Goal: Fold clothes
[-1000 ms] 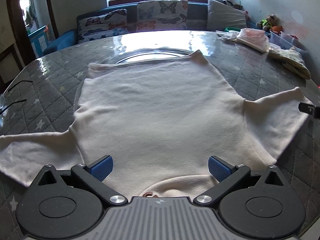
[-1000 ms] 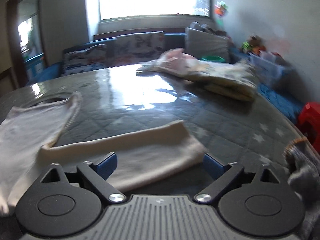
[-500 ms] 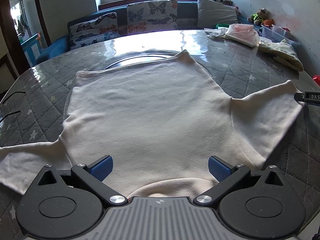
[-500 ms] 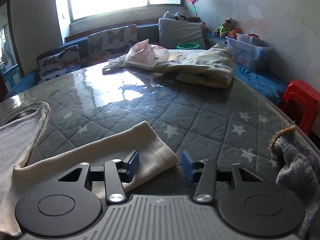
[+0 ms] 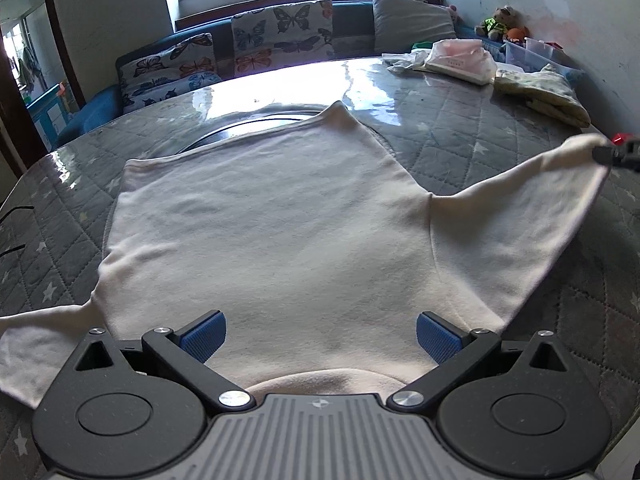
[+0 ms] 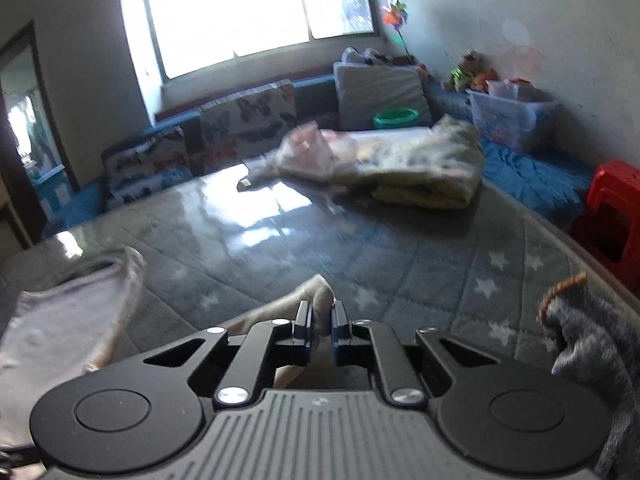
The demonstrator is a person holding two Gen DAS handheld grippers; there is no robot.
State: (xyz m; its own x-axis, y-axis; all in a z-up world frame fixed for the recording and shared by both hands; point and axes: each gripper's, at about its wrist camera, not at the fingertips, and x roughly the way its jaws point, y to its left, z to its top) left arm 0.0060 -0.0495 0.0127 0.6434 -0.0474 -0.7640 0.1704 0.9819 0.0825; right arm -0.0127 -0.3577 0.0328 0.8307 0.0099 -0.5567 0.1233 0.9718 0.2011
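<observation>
Sleeve pinched, fold about to begin

The left gripper point(image 5: 320, 334) hangs wide open over the cream shirt point(image 5: 260, 240) spread ahead on the table point(image 5: 460, 140); the right gripper point(image 6: 320, 330) has just closed on the sleeve cuff point(image 6: 320, 300). That shallow pinch may slip as it lifts.

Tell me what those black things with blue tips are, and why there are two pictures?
They are two hand-held grabbers. A person holds one in each hand, and a small camera on each looks forward past its tips, so you get one picture per hand.

The left gripper hangs over a cream shirt spread flat on the grey quilted table. Its jaws are wide open, holding nothing.

The right gripper has just closed its jaws on the end of the shirt's sleeve and lifts it. In the left picture you can see that sleeve raised at the far right.

Folded clothes lie at the table's far side.
</observation>
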